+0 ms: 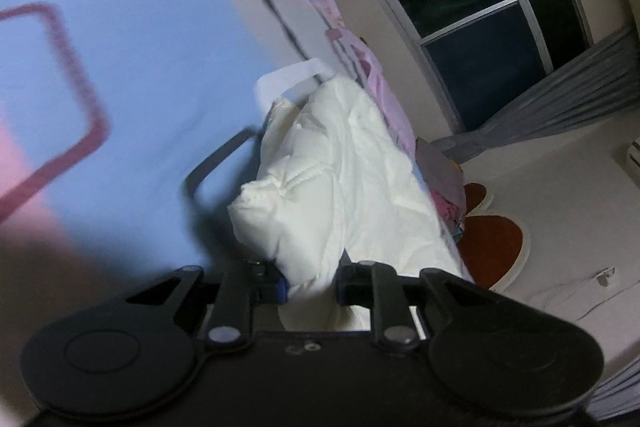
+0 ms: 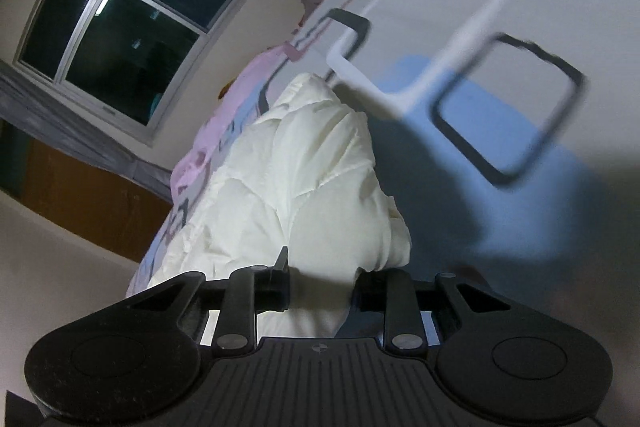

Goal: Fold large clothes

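A white quilted puffer garment [image 1: 336,179] lies bunched on a bed sheet [image 1: 132,67] printed in blue, pink and grey with outlined squares. My left gripper [image 1: 310,285] is shut on a fold of the white garment, which fills the gap between its jaws. In the right wrist view the same garment [image 2: 304,195] runs up from my right gripper [image 2: 320,291], which is also shut on its near edge. Both fingertips are buried in the fabric. The sheet [image 2: 500,107] spreads to the right of it.
A dark window [image 1: 480,11] with grey curtains [image 1: 560,95] stands behind the bed; it also shows in the right wrist view [image 2: 140,27]. A pile of coloured clothes [image 1: 448,187] lies at the bed's edge. A red and white rug [image 1: 492,239] lies on the floor.
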